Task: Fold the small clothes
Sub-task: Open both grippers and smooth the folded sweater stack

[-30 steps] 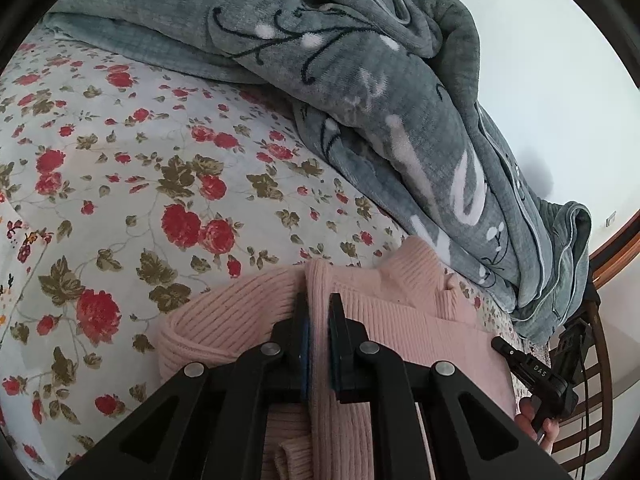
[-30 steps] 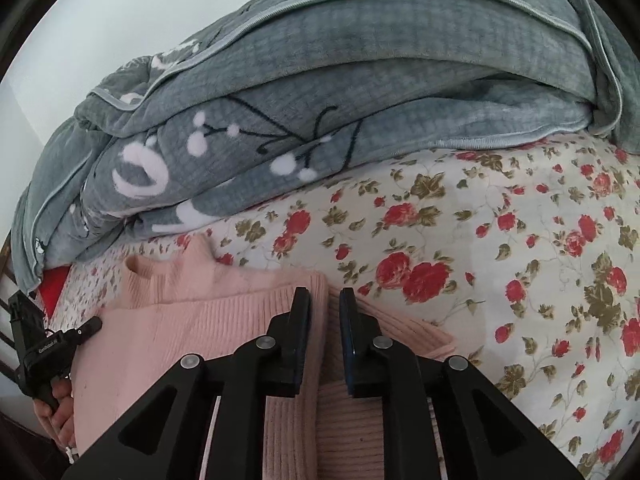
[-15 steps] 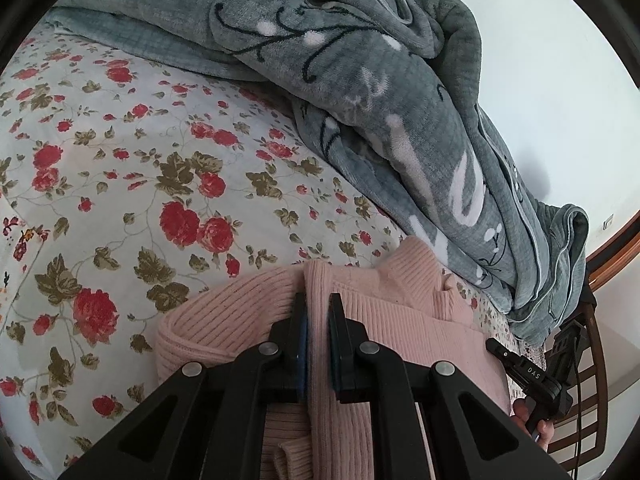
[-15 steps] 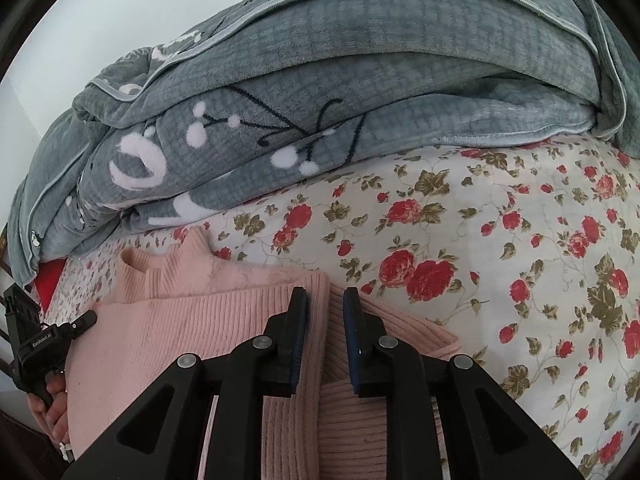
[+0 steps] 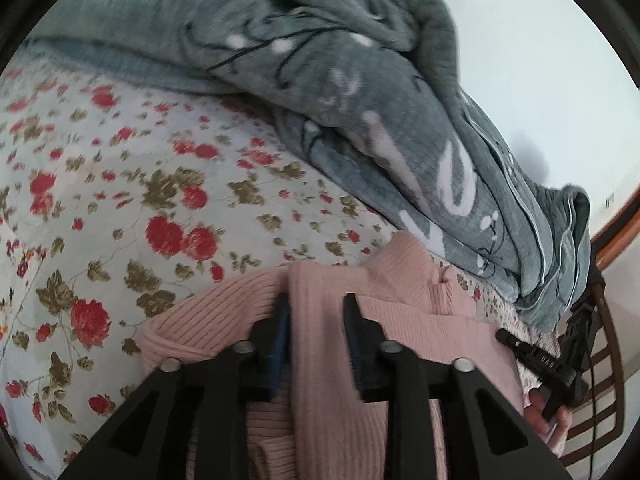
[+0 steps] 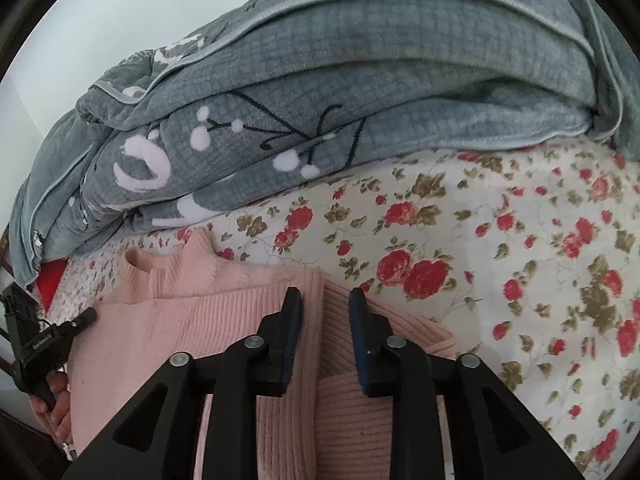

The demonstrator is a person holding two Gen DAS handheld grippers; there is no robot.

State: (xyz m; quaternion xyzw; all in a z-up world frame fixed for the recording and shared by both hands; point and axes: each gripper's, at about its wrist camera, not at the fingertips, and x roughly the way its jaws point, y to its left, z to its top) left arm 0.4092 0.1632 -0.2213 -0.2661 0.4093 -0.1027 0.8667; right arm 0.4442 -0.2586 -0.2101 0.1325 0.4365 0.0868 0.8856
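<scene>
A pink ribbed sweater [image 5: 416, 336] lies folded on the floral bedsheet, its collar toward the grey blanket; it also shows in the right wrist view [image 6: 168, 320]. My left gripper [image 5: 316, 312] is open, its jaws standing apart over the sweater's folded edge. My right gripper [image 6: 325, 308] is open too, jaws either side of the folded edge on the other side of the sweater. Each gripper appears small in the other's view, at the far edge of the sweater, held by a hand.
A bunched grey blanket [image 5: 360, 92] with white and black motifs lies along the back of the bed, also in the right wrist view [image 6: 360, 92]. The floral sheet [image 5: 120, 208] spreads beside the sweater. A wooden chair [image 5: 600, 344] stands past the bed's edge.
Both grippers were shut on the sweater's folded edge; now both have opened and let it go. The sweater lies still on the sheet.
</scene>
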